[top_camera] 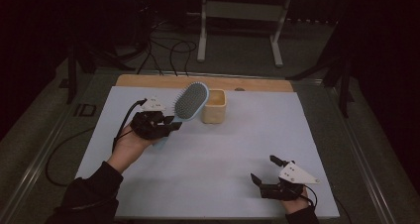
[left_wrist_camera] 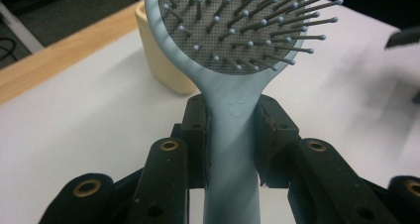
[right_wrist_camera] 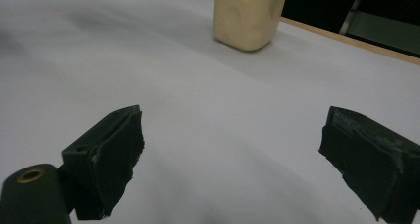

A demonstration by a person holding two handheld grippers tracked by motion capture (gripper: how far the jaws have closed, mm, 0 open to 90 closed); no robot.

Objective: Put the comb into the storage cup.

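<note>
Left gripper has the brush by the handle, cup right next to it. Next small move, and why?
Probably carry the hairbrush a little further over the cream cup and turn it handle-down. The left gripper is shut on the handle, the brush head sits just beside the cup's open top, and nothing is inside the cup yet. The right gripper rests open on the white table cover, well apart.

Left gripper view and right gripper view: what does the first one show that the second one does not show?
Only the left gripper view: the blue hairbrush, bristles toward the camera, its handle clamped between the pads of the left hand-held gripper. Only the right gripper view: the right hand-held gripper with its jaws wide apart, nothing between them, over the bare white sheet. Both: the cream cup standing on the white sheet near the table's wooden edge.
</note>
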